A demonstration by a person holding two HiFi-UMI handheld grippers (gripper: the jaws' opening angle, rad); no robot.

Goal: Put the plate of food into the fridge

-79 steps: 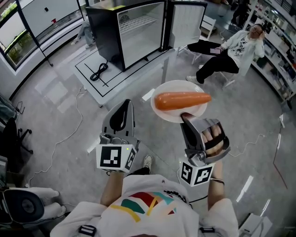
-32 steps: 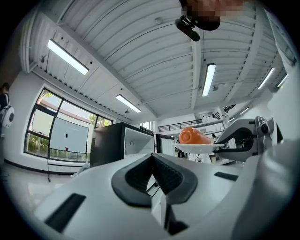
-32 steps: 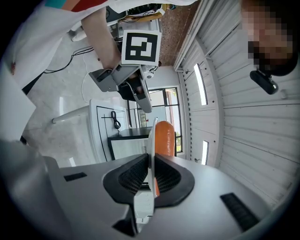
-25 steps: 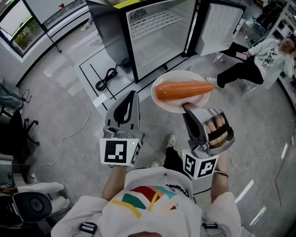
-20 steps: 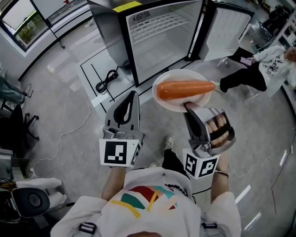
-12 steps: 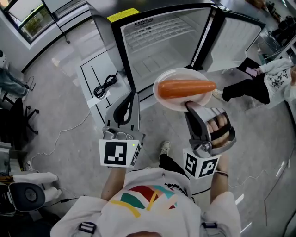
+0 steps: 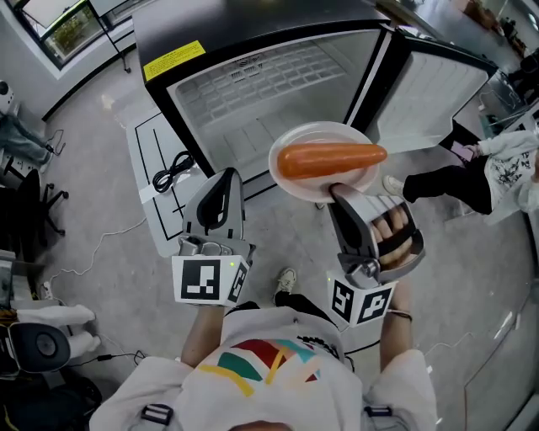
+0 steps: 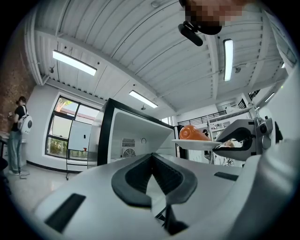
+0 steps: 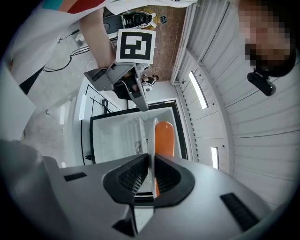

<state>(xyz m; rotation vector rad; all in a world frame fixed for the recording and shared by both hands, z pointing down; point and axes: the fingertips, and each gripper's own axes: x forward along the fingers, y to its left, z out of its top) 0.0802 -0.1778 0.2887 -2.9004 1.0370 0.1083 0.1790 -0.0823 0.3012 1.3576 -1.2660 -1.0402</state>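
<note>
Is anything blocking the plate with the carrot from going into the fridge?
Nothing visible is. The black fridge has its door swung wide open and looks empty inside. The right hand-held gripper holds the white round plate with the orange carrot in front of the opening.

White tee (image 7: 278, 379), red-teal-yellow stripes — grey left gripper (image 7: 222, 178) and right gripper (image 7: 334, 190), black-and-white marker cubes (image 7: 206, 280) (image 7: 360, 303)

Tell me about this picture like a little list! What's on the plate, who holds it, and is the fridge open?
on the plate: one carrot
held by: right gripper, shut on the rim
left gripper: shut, nothing in it
fridge: door open
plate inside fridge: not yet
</note>
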